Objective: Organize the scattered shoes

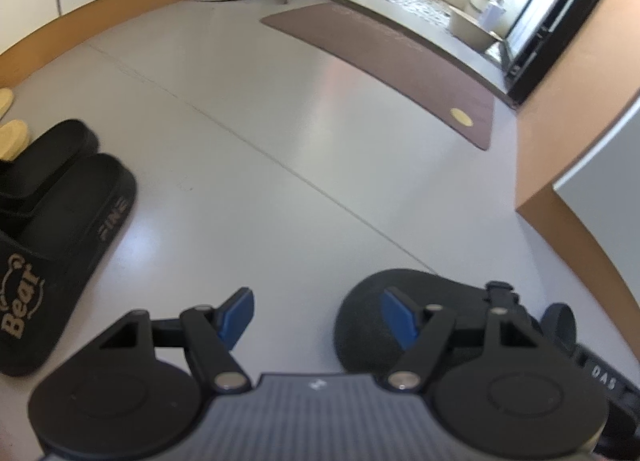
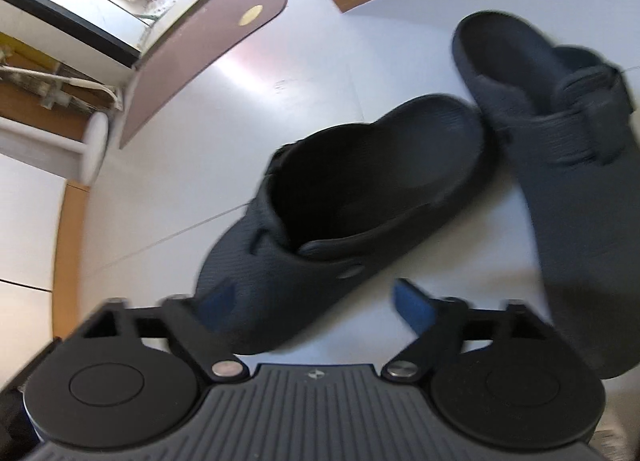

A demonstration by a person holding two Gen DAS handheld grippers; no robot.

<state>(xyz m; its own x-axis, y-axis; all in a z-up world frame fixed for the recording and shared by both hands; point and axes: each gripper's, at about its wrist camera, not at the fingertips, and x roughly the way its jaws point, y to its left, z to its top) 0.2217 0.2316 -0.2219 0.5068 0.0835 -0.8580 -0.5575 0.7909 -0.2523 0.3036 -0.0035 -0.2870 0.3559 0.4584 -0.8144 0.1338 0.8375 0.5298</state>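
One clog (image 2: pixel 332 197) toe btwn open R jaws, unpinched.

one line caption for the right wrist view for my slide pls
Open hand-held gripper poised over a dark clog, a second clog beside it on the pale floor.

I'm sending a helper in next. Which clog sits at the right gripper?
Start at the brown doormat, then come across the pale floor to two dark clogs. It is the nearer clog, its toe between the right gripper fingers, unlike the farther clog beside it.
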